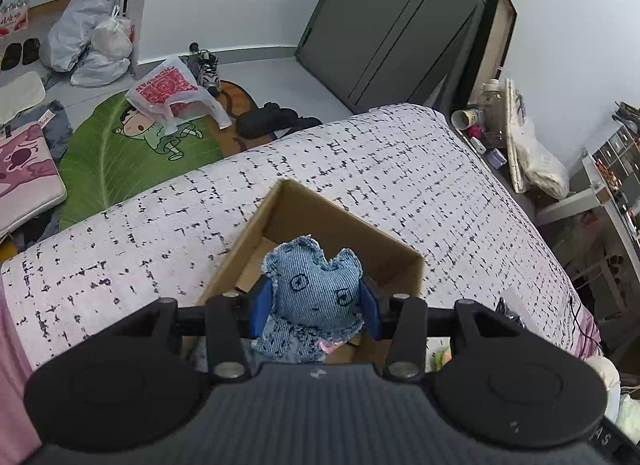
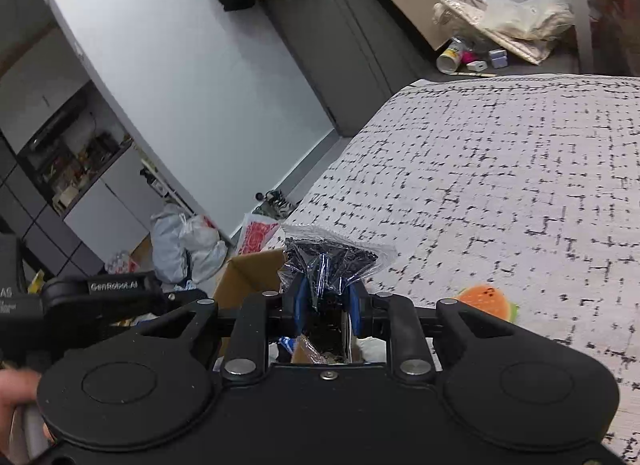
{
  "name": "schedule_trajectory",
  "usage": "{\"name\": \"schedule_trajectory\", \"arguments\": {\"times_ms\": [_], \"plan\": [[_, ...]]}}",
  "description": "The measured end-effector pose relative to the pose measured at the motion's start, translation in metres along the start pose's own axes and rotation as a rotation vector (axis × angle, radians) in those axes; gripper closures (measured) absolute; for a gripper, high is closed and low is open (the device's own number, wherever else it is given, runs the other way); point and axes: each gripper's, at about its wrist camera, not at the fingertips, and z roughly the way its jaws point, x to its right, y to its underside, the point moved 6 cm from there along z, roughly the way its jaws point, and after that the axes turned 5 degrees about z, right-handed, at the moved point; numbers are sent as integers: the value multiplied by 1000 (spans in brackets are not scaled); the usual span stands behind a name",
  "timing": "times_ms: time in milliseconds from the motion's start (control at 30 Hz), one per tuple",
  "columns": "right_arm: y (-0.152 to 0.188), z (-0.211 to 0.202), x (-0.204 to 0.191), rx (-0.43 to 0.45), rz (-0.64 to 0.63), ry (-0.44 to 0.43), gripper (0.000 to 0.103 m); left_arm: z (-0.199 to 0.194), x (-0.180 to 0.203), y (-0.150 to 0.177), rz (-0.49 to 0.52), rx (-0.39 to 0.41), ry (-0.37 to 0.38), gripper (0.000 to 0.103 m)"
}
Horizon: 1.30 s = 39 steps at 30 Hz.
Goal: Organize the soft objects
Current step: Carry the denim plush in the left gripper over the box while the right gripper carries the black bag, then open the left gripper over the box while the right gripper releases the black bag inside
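Nearest the left wrist camera, the left gripper [image 1: 316, 297] is clamped on a denim stuffed toy [image 1: 314, 297]; its blue pads [image 1: 260, 305] press the toy's sides at nine and three o'clock, so the jaws stand partly closed around it. The toy stands upright between them, its stitched face towards the lens, frayed hem hanging at six o'clock. Directly behind and below it the cardboard box [image 1: 400, 257] opens, resting on the speckled bedspread [image 1: 360, 169].

In the right wrist view, the right gripper [image 2: 326, 297] pinches a clear plastic bag of dark beads [image 2: 332, 257] with narrow jaws; the bag fans out towards twelve o'clock above the fingertips. The box [image 2: 248, 273] lies just beside it at ten o'clock, with the other gripper's black body at nine. A watermelon-slice plush [image 2: 490, 301] lies on the bedspread [image 2: 500, 153] at three o'clock, apart from both grippers.

The step in hand appears to be carrying both items to the box. The next move likely calls for lowering each item inside the walls before letting go, the right one first shifting leftwards over the opening.
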Motion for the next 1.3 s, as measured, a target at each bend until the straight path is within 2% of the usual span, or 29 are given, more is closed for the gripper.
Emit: {"name": "schedule_trajectory", "arguments": {"times_ms": [433,667,1000,1100,1200,1233,1300], "plan": [[11,26,-23,-45,-46,-9,82,30,-12,-17,-8,-24,40,54],[18,39,-33,-92,-60,-16,82,42,-18,-24,-15,-53,49,34],[26,44,-36,-164,-61,-21,81,40,-26,-25,-20,-51,45,32],[30,43,-40,-206,-55,-35,77,36,-27,-22,-14,-56,31,32],[29,37,-41,-215,-29,-43,56,31,-27,-19,-8,-65,18,32],[28,34,-41,-202,-30,-37,52,29,-27,-17,-7,-68,15,31],[24,28,-40,-187,-33,-26,52,25,-26,-15,0,-71,11,26]]}}
